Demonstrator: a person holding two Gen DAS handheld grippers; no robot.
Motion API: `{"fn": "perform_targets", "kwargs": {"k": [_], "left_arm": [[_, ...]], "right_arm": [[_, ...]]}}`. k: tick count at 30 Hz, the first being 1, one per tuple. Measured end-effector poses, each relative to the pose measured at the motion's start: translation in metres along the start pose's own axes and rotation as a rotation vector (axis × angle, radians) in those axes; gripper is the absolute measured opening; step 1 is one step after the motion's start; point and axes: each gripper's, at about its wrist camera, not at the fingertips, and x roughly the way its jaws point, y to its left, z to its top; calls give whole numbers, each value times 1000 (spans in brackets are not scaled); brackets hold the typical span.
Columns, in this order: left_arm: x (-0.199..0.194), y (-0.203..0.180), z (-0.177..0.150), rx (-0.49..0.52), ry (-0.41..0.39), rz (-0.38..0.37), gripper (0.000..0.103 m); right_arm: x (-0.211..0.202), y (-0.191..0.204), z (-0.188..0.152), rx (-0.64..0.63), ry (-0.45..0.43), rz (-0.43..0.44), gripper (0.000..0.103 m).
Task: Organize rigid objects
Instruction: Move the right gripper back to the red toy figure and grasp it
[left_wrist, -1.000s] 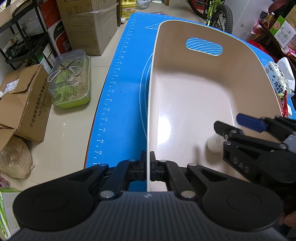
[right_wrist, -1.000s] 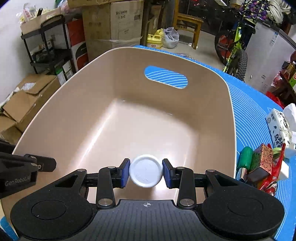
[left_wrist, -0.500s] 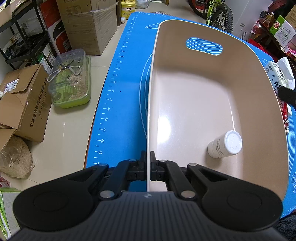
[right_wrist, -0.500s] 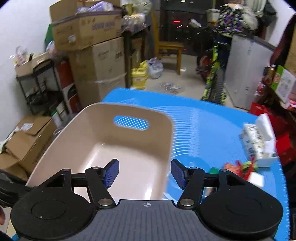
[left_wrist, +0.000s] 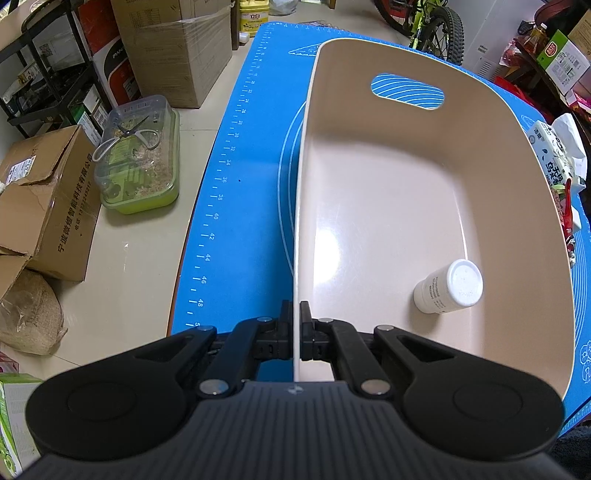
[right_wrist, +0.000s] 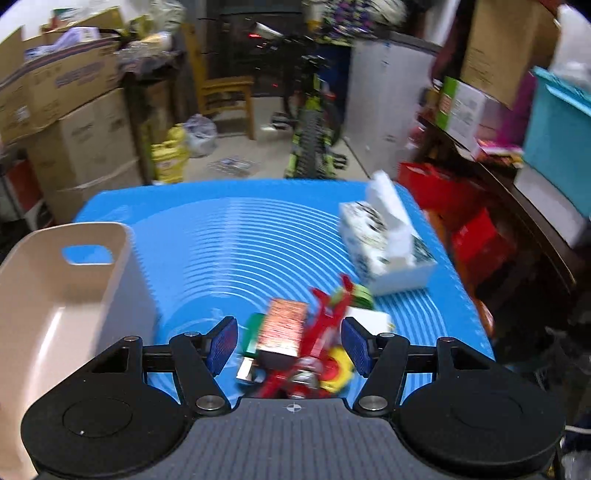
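Observation:
A beige plastic bin (left_wrist: 524, 177) stands on the blue mat (left_wrist: 251, 184). My left gripper (left_wrist: 295, 332) is shut on the bin's near left rim. A white bottle (left_wrist: 448, 286) lies on its side in the bin's near right corner. My right gripper (right_wrist: 290, 345) is open and empty above a blurred pile of small objects: a copper-patterned box (right_wrist: 282, 326), a green item (right_wrist: 255, 326), a red tool (right_wrist: 325, 314) and a yellow piece (right_wrist: 338, 371). The bin (right_wrist: 55, 295) shows at the left of the right wrist view.
A tissue box (right_wrist: 384, 243) stands on the mat behind the pile; it also shows in the left wrist view (left_wrist: 554, 158). Cardboard boxes (left_wrist: 40, 206) and a green-based clear container (left_wrist: 138, 162) sit on the floor at left. A bicycle (right_wrist: 314, 147) stands behind.
My right gripper let go of the white bottle in the bin, opened, and swung right to above the pile of small objects. The left gripper kept its hold on the rim.

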Motion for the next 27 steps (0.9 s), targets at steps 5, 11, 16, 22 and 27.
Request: {"fn": "perform_targets", "kwargs": {"k": [5,11,16,22,27], "left_arm": [[0,0,1,-3,2,-1,4],[0,0,1,-2,2,1,4],[0,0,0,2,2,8,4],[0,-1,0,4,3,11,4],[-1,0,0,6,2,12,4]], "right_arm": [[22,-16,-13,11,28,-30,69],[41,-18,-25,2,46,-42,69],[47,-16,-25,25,44,-2,69],[60,-7,-26,15,58,2,69],[72,-1,-24,7,76,-12,65]]}}
